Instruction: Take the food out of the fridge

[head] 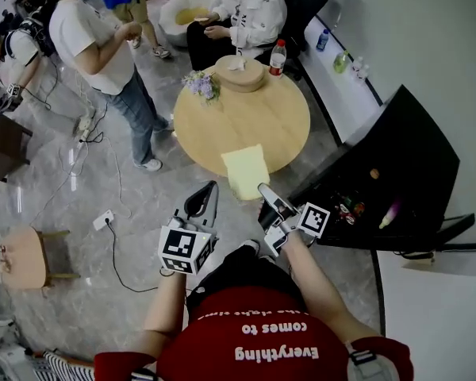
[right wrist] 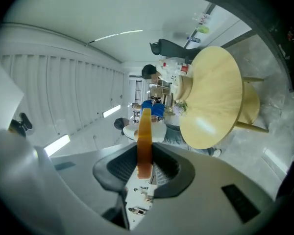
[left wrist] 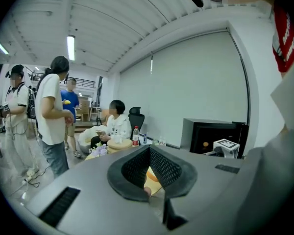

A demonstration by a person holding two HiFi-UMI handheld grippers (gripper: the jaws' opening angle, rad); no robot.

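Right gripper view: right gripper [right wrist: 145, 155] jaws pinching thin yellow food slab [right wrist: 144, 131] by its near edge; slab juts forward of jaws, fridge [head: 416, 145] stands right of them. Likely light, bendy, slick; hold by an edge, gently. Left gripper [left wrist: 149, 153] jaws pressed together, empty.

Head view: high, steeply down over round wooden table [head: 246, 121], black fridge [head: 412, 149] at right. Left gripper view: low, roughly level, facing same table and fridge. Right gripper view: rolled sideways, table nearer.
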